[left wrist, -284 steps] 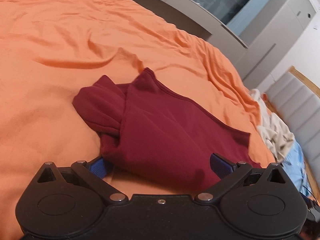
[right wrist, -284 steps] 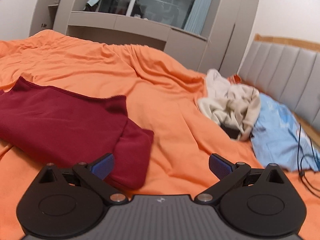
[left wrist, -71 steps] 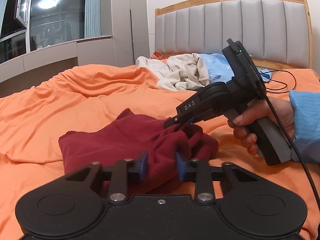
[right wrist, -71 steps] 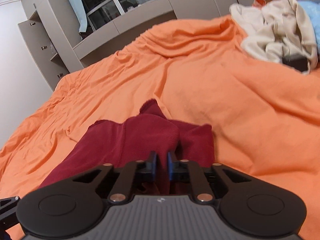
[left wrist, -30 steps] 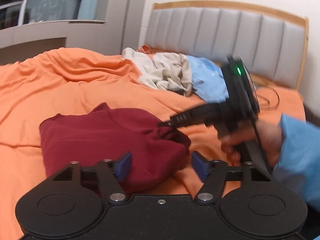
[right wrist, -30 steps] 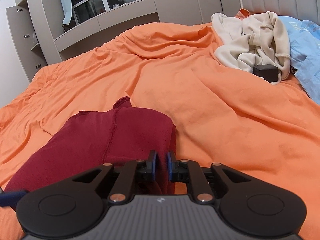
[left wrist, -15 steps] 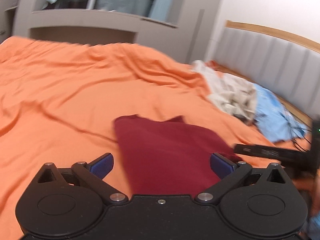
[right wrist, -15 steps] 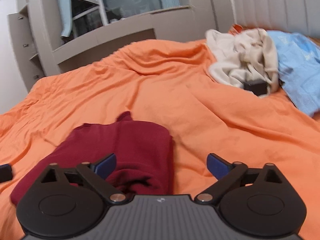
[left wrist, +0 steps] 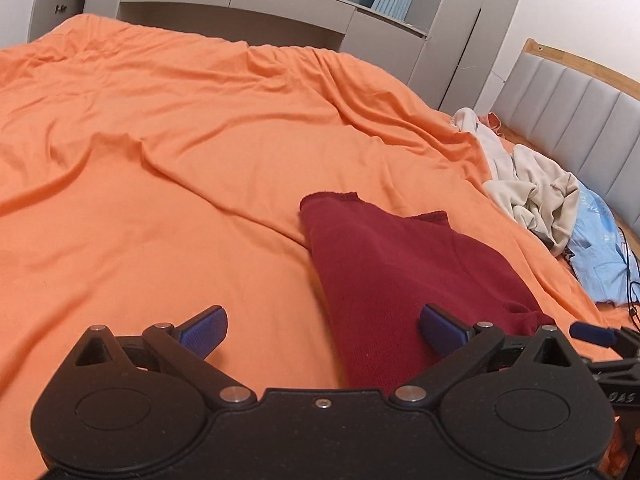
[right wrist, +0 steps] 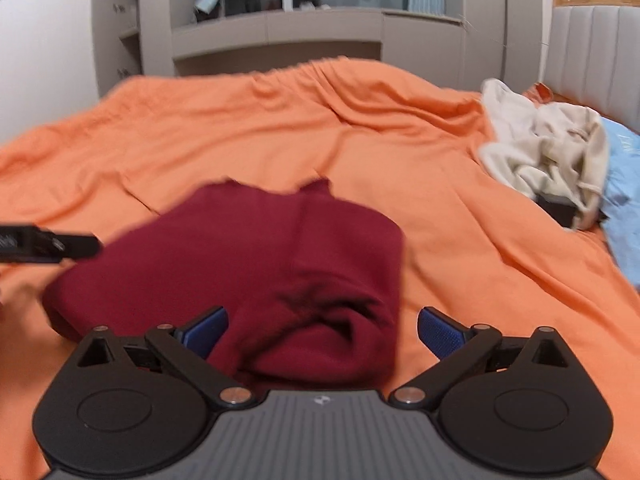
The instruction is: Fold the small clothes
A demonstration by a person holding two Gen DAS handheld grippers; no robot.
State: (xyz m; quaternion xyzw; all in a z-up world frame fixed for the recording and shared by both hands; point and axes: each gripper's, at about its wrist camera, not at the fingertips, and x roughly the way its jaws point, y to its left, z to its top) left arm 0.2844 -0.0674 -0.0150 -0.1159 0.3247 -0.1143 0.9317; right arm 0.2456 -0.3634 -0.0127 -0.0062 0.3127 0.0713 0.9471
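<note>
Now both sets of tongs wide apart, nothing clamped: left tongs (left wrist: 322, 326) and right tongs (right wrist: 322, 330) just been opening, letting go of the maroon garment (left wrist: 400, 276). Sits folded into a compact bundle on the orange bedsheet (left wrist: 160, 160), lower centre-right of the left wrist view, lower centre of the right wrist view. Near end of the bundle lying between the right blue pads (right wrist: 440, 334), not pressed; same cloth reaching in beside the right-hand pad in the left wrist view, no contact readable. Right wrist view motion-blurred, so fold edges hard to judge; rumpled creases visible at the near end, two hem corners poking out at the far end. Looks like the release step after a fold, garment probably near done. Next move likely either a tidy-up of the near end or a reach for the beige garment (left wrist: 532, 188) piled at right of frame, just beside the light blue cloth (left wrist: 596, 256) by the headboard (left wrist: 580, 92). Calls for swinging both tongs right, clear of the bundle, without dragging it open. Cable (left wrist: 632, 280) by the blue cloth a snag risk.
</note>
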